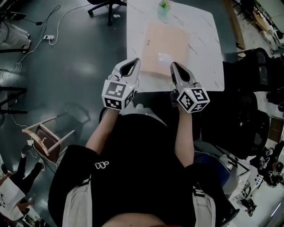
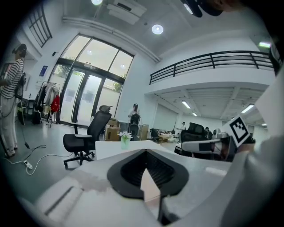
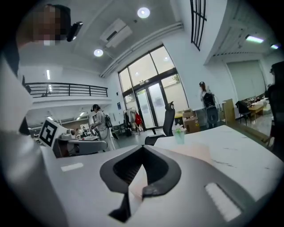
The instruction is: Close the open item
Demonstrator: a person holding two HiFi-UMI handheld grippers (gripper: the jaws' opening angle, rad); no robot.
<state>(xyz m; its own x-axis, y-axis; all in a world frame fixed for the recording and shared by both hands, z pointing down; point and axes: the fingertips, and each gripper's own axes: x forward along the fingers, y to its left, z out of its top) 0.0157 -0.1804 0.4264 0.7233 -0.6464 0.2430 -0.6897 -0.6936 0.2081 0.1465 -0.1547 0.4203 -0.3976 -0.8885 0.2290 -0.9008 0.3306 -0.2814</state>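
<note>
Left tool (image 1: 137, 61) narrow: jaws tip to tip, nothing between them. Right tool (image 1: 174, 64) likewise shut and empty. Both held side by side over the near edge of the white marble-patterned worktop (image 1: 204, 40), pointing away from the body and only slightly downward.

Ahead of both tools, nearer the right one and a little to its left: a small, pale, glossy, roundish thing (image 1: 163, 57) lying on a flat peach-coloured mat (image 1: 153, 40). Probably the open item, but too small and washed out to tell lid from body or to find the open side. Far beyond both tools, at the far edge: a small green vase with a sprig (image 1: 164, 8), likely no part of the job.

Judging by size and sheen: light, thin-walled, smooth. Apt to skid on the mat or tip under a one-sided push, and to dent under a hard squeeze. Best to open one tool, steady the body low on its sides, then press or fold the loose part shut with the other tool, gently. Safer to grip at an edge than on the slick rounded top.
</note>
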